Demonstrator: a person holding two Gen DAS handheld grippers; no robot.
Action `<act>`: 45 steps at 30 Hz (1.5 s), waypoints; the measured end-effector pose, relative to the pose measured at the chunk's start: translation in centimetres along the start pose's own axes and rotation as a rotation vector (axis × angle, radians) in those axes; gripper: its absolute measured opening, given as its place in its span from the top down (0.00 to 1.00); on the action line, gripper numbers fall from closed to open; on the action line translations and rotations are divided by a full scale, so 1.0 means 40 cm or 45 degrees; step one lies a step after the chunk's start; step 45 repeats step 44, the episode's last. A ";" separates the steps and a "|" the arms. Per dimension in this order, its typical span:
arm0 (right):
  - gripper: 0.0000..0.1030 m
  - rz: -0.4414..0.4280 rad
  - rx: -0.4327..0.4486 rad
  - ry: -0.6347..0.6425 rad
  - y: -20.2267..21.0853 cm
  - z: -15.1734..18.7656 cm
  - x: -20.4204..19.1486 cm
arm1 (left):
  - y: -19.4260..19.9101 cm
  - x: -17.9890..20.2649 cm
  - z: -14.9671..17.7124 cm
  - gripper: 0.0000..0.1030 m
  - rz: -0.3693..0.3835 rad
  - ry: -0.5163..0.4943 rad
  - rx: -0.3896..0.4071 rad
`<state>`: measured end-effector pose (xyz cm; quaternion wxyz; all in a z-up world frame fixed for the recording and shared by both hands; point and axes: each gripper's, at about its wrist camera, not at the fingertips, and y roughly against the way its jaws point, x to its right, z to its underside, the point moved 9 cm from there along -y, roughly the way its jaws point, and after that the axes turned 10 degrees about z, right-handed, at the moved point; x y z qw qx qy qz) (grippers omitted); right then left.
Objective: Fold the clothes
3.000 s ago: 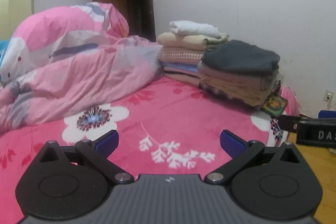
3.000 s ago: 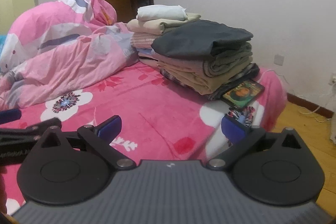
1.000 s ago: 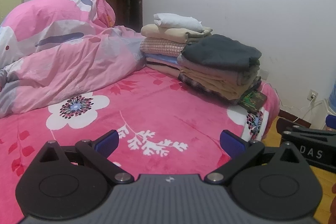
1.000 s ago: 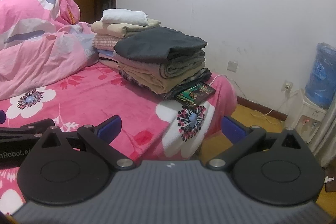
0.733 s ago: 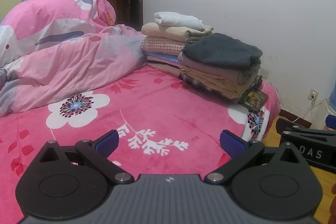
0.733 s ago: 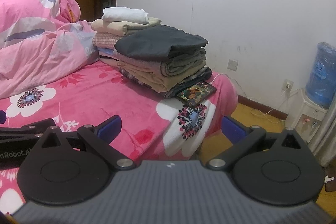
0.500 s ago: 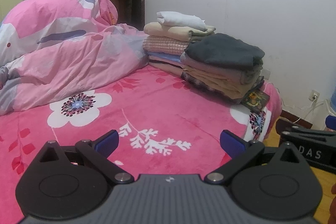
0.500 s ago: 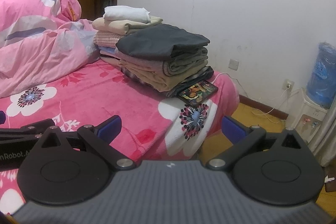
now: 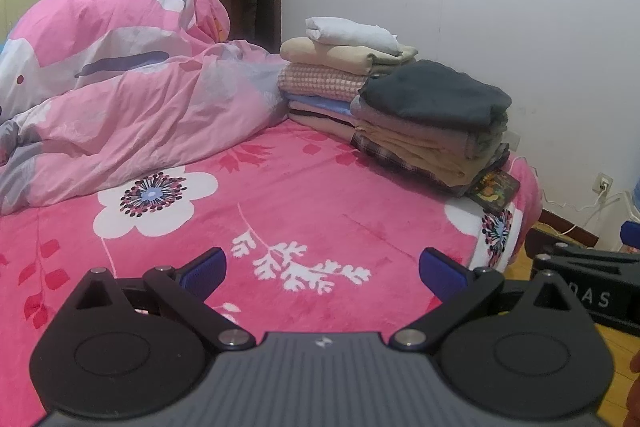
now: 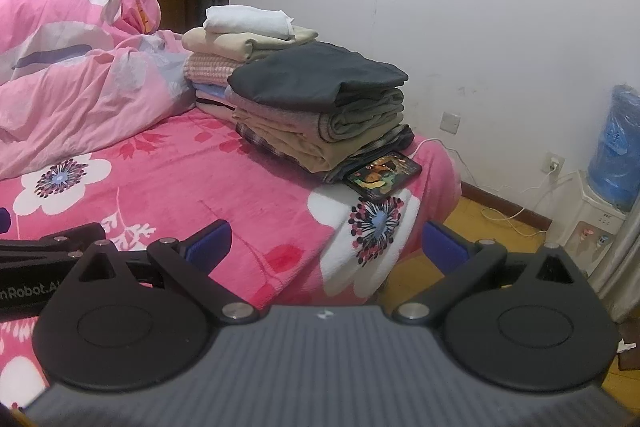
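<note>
Tongs point(image 9: 322, 269) spread wide, plush floral blanket point(image 9: 304, 195) — neat folded stacks point(image 10: 316, 107).

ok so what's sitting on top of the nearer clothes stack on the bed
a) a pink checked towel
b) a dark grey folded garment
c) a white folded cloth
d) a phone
b: the dark grey folded garment caps the nearer stack; the white folded cloth tops the farther stack behind it, and the phone lies on the bed by the stack's base.
</note>
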<state>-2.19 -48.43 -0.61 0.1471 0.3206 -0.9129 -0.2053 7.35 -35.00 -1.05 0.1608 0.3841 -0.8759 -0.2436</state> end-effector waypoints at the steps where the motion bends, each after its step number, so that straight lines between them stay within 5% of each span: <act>1: 0.01 0.000 -0.001 0.000 -0.002 0.000 0.000 | 0.000 0.001 0.000 0.00 0.000 0.000 0.000; 45: 0.01 0.002 -0.020 -0.002 -0.007 0.007 -0.007 | -0.002 -0.003 0.003 0.00 -0.025 -0.016 0.001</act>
